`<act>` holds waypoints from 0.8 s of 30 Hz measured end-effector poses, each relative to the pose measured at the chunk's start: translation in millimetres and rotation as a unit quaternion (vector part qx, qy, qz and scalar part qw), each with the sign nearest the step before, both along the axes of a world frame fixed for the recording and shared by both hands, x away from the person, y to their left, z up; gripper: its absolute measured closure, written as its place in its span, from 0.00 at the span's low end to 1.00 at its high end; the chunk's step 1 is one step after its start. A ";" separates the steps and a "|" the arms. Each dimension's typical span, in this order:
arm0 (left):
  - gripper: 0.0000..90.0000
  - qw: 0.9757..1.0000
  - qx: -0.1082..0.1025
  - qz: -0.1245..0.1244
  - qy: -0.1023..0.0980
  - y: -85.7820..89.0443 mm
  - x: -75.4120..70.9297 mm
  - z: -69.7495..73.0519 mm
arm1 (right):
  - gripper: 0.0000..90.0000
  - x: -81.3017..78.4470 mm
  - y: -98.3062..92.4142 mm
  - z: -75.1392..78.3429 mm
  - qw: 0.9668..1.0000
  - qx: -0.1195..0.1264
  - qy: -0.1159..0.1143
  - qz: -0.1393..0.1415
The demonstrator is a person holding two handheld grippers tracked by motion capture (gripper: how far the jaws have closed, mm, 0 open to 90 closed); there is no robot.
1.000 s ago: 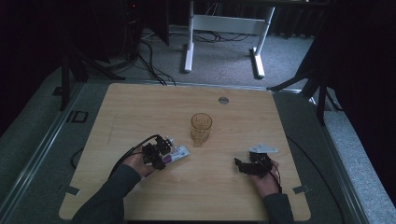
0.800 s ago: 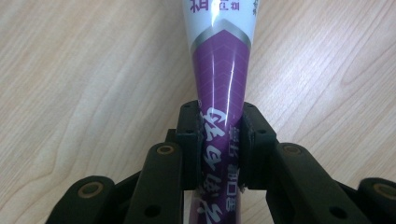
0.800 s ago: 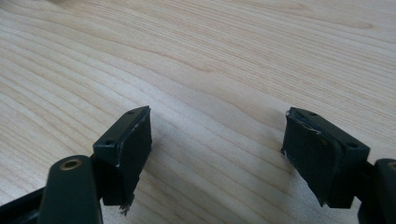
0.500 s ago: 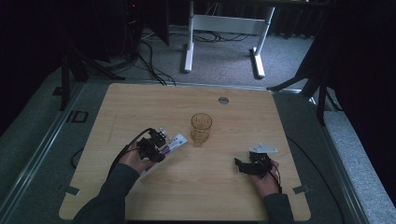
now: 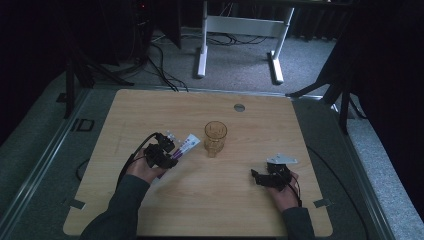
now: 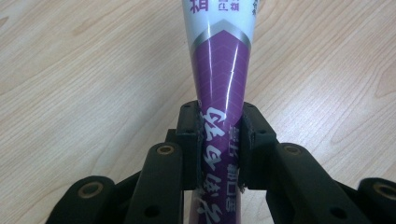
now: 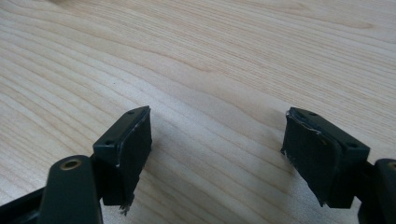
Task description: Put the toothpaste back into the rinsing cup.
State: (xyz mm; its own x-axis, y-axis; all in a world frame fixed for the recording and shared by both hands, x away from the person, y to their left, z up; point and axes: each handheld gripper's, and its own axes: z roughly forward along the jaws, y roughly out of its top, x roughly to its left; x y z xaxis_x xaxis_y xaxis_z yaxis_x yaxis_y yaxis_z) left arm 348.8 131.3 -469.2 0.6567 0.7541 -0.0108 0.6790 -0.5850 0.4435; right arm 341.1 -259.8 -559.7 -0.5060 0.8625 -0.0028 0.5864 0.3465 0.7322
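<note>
The left gripper [image 6: 219, 140] has its fingers clamped on a purple-and-white tube [image 6: 222, 70], near the amber glass [image 5: 215, 137] mid-worktop [image 5: 150, 110]. The right gripper [image 7: 217, 149] keeps its fingers apart.

A dim lab: wooden table [image 5: 150, 107], cables on carpet [image 5: 155, 55], white desk frame [image 5: 240, 25].

Light wood table [image 5: 150, 215], grey floor around it.
Amber glass [image 5: 215, 138] stands upright mid-table; round grommet [image 5: 239, 107] near far edge.
</note>
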 end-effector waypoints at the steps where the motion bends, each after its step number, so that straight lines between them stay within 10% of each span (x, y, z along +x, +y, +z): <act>1: 0.82 1.000 0.002 0.003 -0.003 -0.1 0.0 -0.1 | 0.26 0.0 0.0 0.0 1.000 0.000 0.000 0.000; 24: 0.82 0.999 -0.013 0.027 -0.041 -1.1 -0.4 10.7 | 0.26 0.0 0.0 0.0 1.000 0.000 0.000 0.000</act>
